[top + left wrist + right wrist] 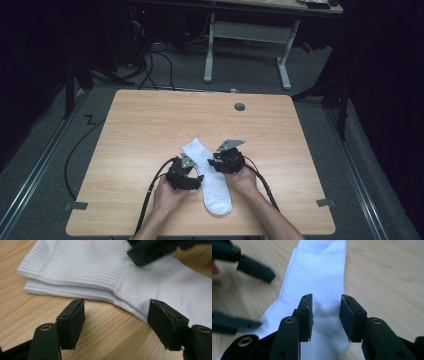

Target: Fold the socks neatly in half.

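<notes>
Our right gripper [325, 315] has its jaws parted a little, with the white ribbed cotton sock [317, 287] lying between and beneath them, so nothing is pinched yet. Our left gripper [116, 320] is spread much wider, jaws at the sock's near edge, just below the folded cuff where two layers show. Each sits at one side of the sock, which suggests we mean to grasp both edges together, perhaps to fold or lift it. The sock [212, 180] lies flat, slightly slanted, near the front middle of the pale wooden table [150, 125], toe toward us, between both hands.
</notes>
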`<state>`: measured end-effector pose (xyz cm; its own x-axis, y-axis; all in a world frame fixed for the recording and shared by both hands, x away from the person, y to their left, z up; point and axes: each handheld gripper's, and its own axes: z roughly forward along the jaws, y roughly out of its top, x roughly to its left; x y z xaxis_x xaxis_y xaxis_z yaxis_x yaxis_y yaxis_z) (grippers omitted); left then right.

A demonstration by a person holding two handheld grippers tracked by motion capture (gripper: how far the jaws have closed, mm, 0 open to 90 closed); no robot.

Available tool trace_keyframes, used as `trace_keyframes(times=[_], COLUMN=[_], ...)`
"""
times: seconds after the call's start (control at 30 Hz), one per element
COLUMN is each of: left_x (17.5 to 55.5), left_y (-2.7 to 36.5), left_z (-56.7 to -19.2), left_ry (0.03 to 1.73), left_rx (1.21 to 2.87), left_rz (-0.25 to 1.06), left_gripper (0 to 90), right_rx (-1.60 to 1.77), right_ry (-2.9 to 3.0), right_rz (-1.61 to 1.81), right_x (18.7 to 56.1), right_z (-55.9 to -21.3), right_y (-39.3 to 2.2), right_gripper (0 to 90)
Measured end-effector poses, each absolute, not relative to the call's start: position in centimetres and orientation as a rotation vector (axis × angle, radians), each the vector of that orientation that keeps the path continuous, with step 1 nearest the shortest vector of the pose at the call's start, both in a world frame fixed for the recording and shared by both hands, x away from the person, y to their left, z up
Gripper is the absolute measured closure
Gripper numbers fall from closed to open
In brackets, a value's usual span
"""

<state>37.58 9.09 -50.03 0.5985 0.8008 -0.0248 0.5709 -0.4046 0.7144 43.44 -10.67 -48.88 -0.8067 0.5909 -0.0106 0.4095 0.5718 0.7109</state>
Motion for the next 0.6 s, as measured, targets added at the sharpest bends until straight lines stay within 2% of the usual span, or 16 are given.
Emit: trace_keyframes(times=[0.23, 0.43, 0.6], left_x=[37.9, 38.0, 39.0], left_y=[9.2, 8.9, 8.3], left_z=[-49.9, -48.9, -48.0], left_ry=[1.088, 1.061, 1.087], left_rx=[2.125, 2.086, 2.066], left_rz=[0.413, 0.408, 0.425], left_gripper=[31.8, 38.5, 44.8], right_rx=[0.871, 0.897, 0.931], right_ry=[2.483, 2.450, 2.400], right_rz=[1.050, 1.078, 1.143], right_x=[39.7, 38.4, 38.5], right_z=[-49.9, -49.7, -48.9], right_y=[-11.2, -11.6, -12.7], right_gripper=[59.8, 58.4, 66.0])
